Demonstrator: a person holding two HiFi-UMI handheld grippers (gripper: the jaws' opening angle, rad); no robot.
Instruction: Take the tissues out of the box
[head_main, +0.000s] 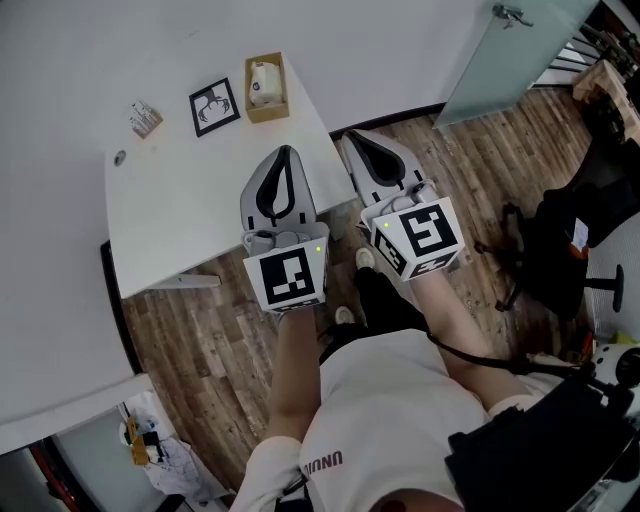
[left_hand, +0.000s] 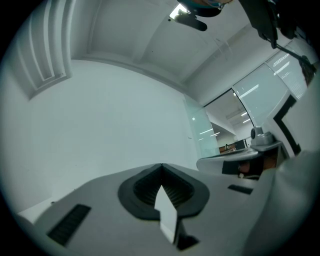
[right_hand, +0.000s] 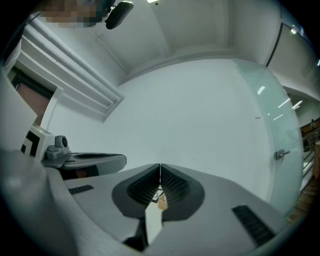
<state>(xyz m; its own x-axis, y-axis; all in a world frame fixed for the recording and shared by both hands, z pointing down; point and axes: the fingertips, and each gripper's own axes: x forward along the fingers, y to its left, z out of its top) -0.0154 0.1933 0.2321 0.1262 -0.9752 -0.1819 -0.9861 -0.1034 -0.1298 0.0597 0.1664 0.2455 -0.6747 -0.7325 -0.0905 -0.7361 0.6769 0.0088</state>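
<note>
Left gripper (head_main: 287, 152) and right gripper (head_main: 352, 138) were both pressed together and empty, well short of the box (head_main: 268, 108) at the far edge of the worktop (head_main: 170, 200). Tissues (head_main: 264, 80) were judged light, soft and tear-prone. They were best pinched at the exposed top fold, with the box likely needing steadying.

We note a smooth matt white desk (head_main: 190, 200), brown cardboard-looking box (head_main: 268, 114), soft white paper tissues (head_main: 264, 82), grainy wood-plank floor (head_main: 500, 160), left gripper (head_main: 286, 152) and right gripper (head_main: 352, 138) in matt grey plastic, jaws lined dark and ribbed.
</note>
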